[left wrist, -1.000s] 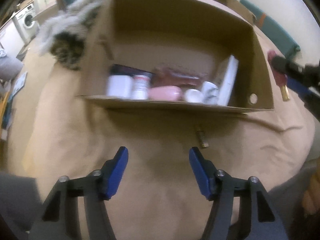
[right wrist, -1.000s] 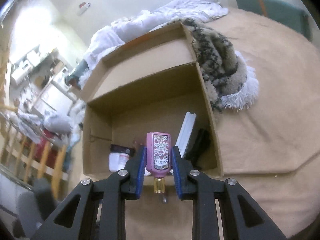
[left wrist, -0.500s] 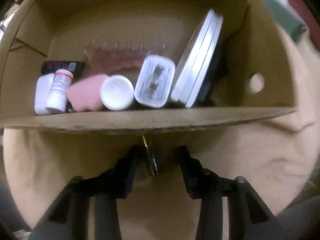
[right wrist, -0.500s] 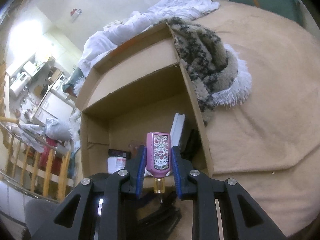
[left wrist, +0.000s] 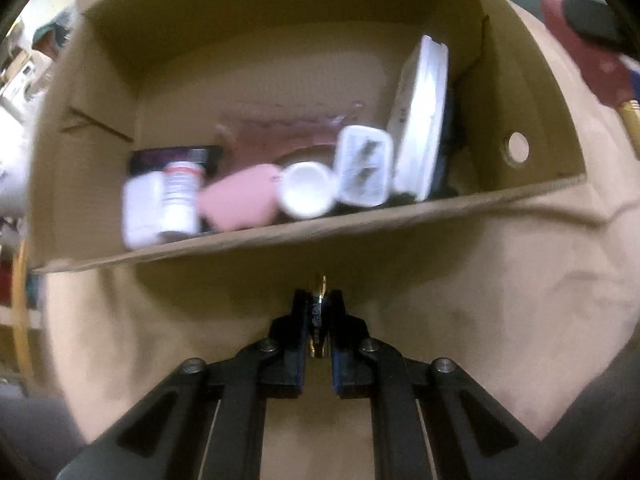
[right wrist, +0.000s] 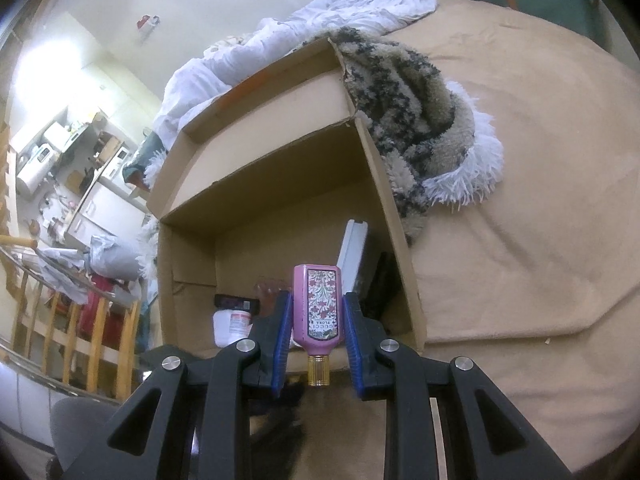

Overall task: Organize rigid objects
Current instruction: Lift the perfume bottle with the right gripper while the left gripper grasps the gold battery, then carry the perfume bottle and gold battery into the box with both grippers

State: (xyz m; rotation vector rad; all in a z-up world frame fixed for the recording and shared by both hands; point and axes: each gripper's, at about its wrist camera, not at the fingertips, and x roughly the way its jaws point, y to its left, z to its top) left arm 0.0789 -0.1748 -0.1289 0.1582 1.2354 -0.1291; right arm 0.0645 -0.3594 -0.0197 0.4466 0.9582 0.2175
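Both grippers grasp: right gripper [right wrist: 316, 334] fingers on a pink "GUCCI FLORA" bottle [right wrist: 317, 306], left gripper [left wrist: 319, 312] on a gold-tipped tube [left wrist: 319, 320].

My left tongs [left wrist: 319, 320] stood wide open over the tan bed cover [left wrist: 500, 300] a second ago, with the small gold-tipped tube [left wrist: 319, 322] lying apart from them near the cardboard box [left wrist: 532, 196]. Since then I have brought them down and forward to the tube, so the box now fills the top of my left view. The jaws have just been closing and now pinch the tube between their pads.
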